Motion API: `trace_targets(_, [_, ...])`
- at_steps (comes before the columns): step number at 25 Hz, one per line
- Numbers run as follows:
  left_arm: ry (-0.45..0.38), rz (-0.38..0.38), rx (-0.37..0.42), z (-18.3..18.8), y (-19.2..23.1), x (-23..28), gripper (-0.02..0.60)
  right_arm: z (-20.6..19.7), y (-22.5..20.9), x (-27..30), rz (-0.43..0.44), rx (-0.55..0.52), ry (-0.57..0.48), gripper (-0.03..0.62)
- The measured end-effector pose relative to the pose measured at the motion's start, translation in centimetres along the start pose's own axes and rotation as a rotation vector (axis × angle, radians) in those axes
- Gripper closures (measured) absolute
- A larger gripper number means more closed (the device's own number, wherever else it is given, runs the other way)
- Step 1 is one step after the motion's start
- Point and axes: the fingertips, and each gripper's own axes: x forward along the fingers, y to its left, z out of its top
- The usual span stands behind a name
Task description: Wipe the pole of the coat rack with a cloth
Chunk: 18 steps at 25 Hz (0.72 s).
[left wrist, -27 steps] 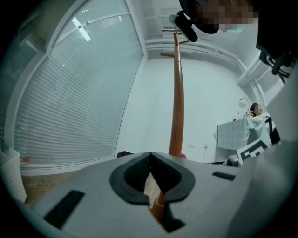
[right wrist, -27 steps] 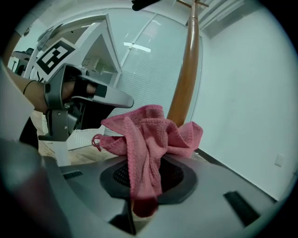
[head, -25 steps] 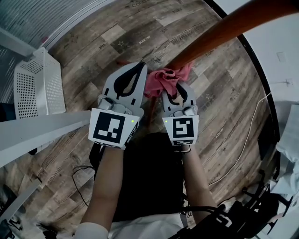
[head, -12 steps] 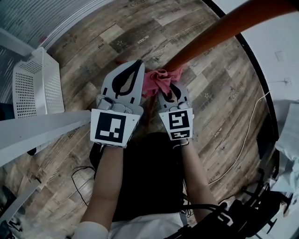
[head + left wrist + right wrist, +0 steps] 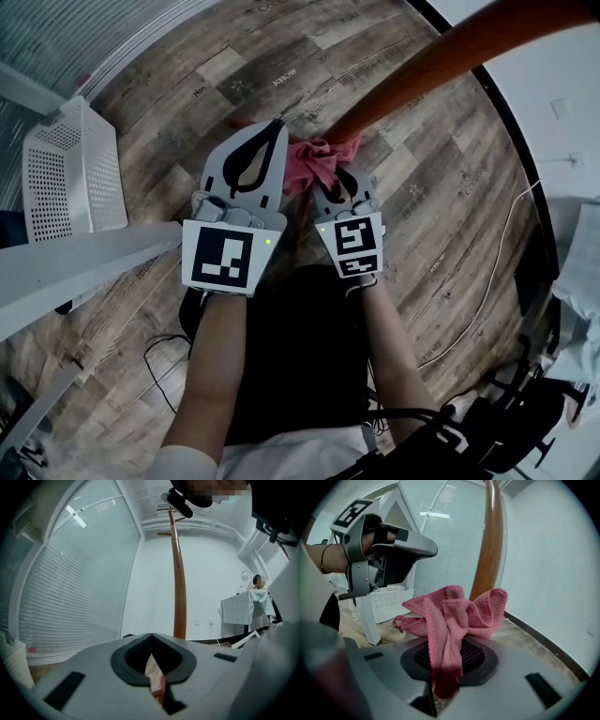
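The coat rack's pole (image 5: 441, 56) is orange-brown wood and runs from the top right down to the plank floor. A crumpled pink cloth (image 5: 319, 161) lies against its lower end. My right gripper (image 5: 342, 178) is shut on the cloth. In the right gripper view the cloth (image 5: 454, 611) bunches up out of the right gripper (image 5: 447, 641), just in front of the pole (image 5: 490, 541). My left gripper (image 5: 272, 127) hovers just left of the cloth, jaws together and empty. In the left gripper view the left gripper (image 5: 151, 634) points at the pole (image 5: 178, 583), which stands upright ahead.
A white perforated basket (image 5: 75, 169) stands on the floor at the left, also seen as the basket (image 5: 389, 602) behind the cloth. A pale grey beam (image 5: 75, 272) crosses the lower left. A white cable (image 5: 487, 291) trails on the floor at the right. A wall curves behind the pole.
My right gripper has shifted a little forward and to the left with the cloth, closer to the pole's foot. The left gripper has barely moved.
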Motion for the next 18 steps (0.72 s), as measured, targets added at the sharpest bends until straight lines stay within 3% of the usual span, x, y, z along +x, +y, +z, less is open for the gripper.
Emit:
trace_targets(9, [0.006,0.013,-0.042,-0.4,0.5,0.1,0.568,0.1,0.0,-0.2,0.011,-0.021,0.012,0.494])
trace_targets(18, [-0.025,0.093,0.02,1.5,1.2,-0.5,0.568,1.2,-0.7,-1.8,0.033,-0.019,0.035,0.494])
